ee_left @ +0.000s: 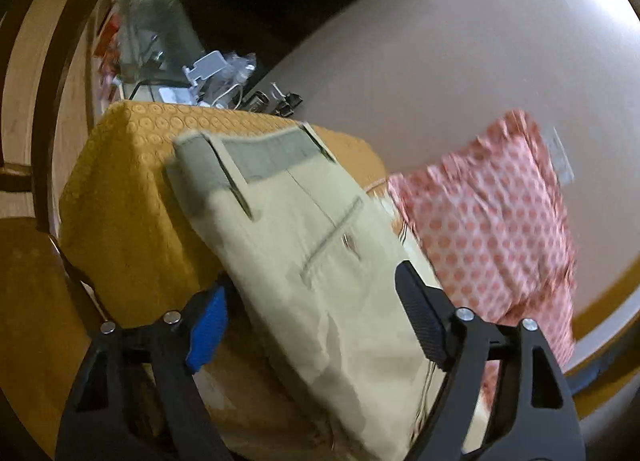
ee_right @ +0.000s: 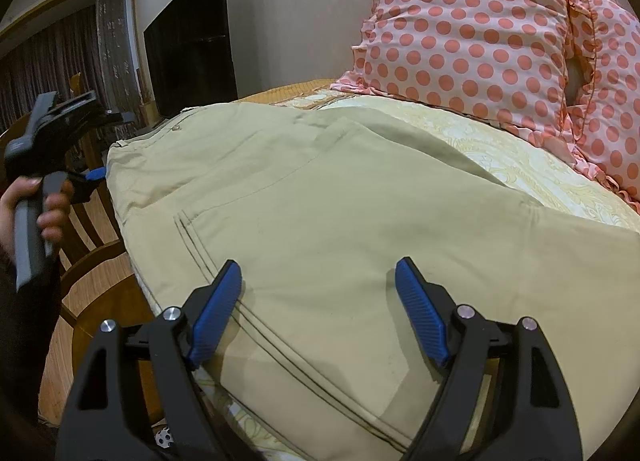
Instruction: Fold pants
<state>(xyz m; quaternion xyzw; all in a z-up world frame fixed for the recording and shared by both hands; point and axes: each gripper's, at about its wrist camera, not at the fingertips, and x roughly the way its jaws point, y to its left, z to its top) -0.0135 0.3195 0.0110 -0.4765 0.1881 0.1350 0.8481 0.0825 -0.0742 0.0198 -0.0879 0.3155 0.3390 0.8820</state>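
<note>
Beige pants (ee_left: 304, 253) lie folded on the bed, waistband at the far end in the left wrist view, with a back pocket slit showing. They fill the right wrist view (ee_right: 340, 201), hem stitching nearest the camera. My left gripper (ee_left: 316, 301) is open, its fingers straddling the near part of the pants without gripping. It also shows at the left of the right wrist view (ee_right: 94, 175), held in a hand beside the pants' left edge. My right gripper (ee_right: 320, 293) is open and empty, just above the pants' near end.
A mustard bedspread (ee_left: 132, 197) covers the bed. Polka-dot pillows (ee_right: 472, 29) lean at the wall on the right. A wooden chair (ee_right: 88, 257) stands left of the bed. A dark screen (ee_right: 188, 49) and a cluttered side table (ee_left: 216, 81) lie beyond the bed.
</note>
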